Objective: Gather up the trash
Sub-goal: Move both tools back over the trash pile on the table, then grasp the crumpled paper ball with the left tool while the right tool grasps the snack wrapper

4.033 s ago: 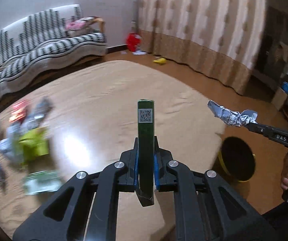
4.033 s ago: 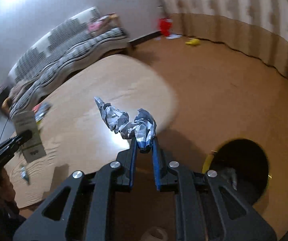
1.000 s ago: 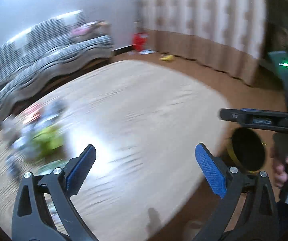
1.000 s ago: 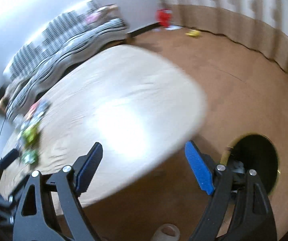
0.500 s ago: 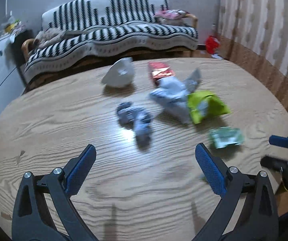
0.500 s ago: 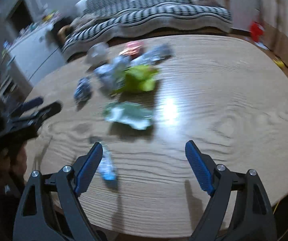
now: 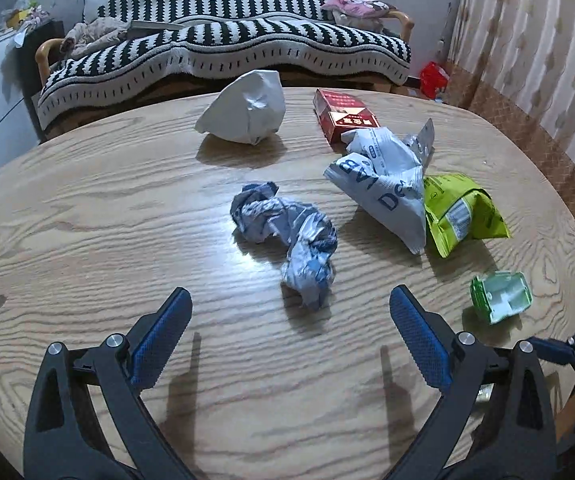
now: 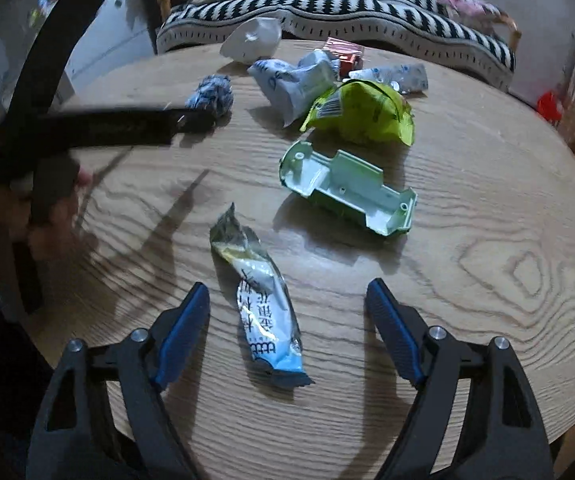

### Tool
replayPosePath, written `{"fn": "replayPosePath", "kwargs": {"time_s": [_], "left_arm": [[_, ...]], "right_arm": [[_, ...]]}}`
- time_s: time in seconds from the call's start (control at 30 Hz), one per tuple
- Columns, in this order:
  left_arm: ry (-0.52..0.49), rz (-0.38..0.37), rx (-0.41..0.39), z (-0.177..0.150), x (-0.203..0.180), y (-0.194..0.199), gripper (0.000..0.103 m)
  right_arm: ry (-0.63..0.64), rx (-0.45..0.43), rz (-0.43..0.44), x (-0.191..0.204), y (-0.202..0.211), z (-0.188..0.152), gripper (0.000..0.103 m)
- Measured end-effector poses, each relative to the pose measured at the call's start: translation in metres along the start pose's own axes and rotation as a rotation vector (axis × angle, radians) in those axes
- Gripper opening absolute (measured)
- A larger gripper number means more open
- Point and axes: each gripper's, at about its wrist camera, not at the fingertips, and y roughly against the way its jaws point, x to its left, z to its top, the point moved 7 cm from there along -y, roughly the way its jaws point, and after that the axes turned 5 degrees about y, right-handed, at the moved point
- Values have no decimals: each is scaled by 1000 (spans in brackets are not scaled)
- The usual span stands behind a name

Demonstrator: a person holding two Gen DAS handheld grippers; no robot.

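Right wrist: snack wrapper point(image 8: 261, 304) lies between spread right tongs point(image 8: 287, 336).

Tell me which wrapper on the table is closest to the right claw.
The long white and blue snack wrapper, lying flat between the open right claw fingers. The lime green bag and crumpled grey wrapper sit much farther back.
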Motion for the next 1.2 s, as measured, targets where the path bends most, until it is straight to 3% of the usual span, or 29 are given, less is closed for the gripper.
{"fn": "replayPosePath", "kwargs": {"time_s": [0.07,0.1,0.17,0.2,0.23,0.73,0.83,0.9,0.93,0.97,1.2], "left_arm": [[7,8,5,2,-1,-4,96],[15,6,9,2,-1,-5,96],[31,8,15,4,-1,-8,96],[36,10,16,5,-1,-8,96],[37,12,16,5,-1,-8,96],[67,64,24,7,-5,-26,93],[44,89,9,10,-7,-26,74],[36,100,0,10,-8,-26,49],[32,107,-4,11,-8,-25,41],[32,110,-7,11,-9,-24,25],[60,111,10,10,-7,-20,19]], "right_arm": [[11,-12,5,1,0,0,72],[18,-19,8,1,1,0,64],[21,-31,15,0,4,1,38],[17,-32,22,0,6,1,19],[12,-28,31,0,6,1,15],[17,-27,45,1,15,-10,14],[14,-27,46,0,17,-12,14],[13,-27,46,0,17,-14,14],[12,-27,47,-1,18,-14,14],[11,-27,47,-2,18,-15,14],[-11,-22,49,-7,22,-20,14]]}}
